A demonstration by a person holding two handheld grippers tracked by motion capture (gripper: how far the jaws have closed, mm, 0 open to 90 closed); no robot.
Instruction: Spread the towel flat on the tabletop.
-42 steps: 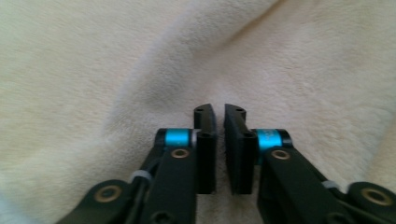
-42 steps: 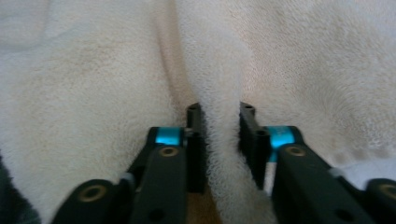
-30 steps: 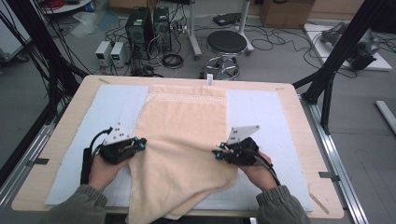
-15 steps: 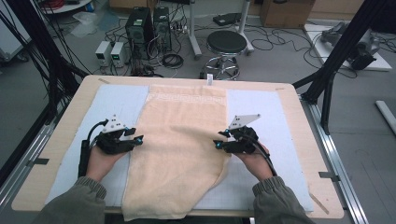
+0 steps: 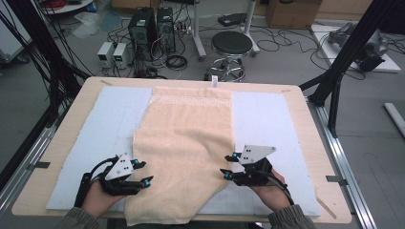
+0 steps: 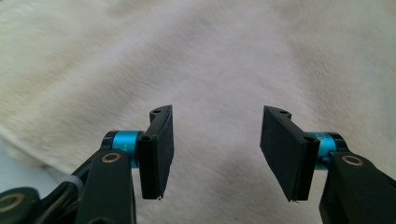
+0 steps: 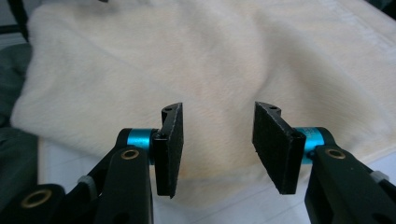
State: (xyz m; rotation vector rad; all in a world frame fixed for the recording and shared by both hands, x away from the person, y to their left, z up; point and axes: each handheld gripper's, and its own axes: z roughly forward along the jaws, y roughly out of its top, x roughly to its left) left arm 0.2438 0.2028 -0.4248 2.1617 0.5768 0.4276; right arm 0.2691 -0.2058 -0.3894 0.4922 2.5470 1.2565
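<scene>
one fluffy cream terry towel (image 5: 184,143) lies flat; left gripper (image 5: 142,172) at seven o'clock and right gripper (image 5: 227,166) at five, jaws just opening, both released, nothing between.

Even, soft light; close views slightly blurred

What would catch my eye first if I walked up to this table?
A big cream towel spreads down the middle of the table, its near end hanging over the edge by the person. On either side of it sit the left gripper and right gripper, jaws apart, just opened, nothing between them.
</scene>
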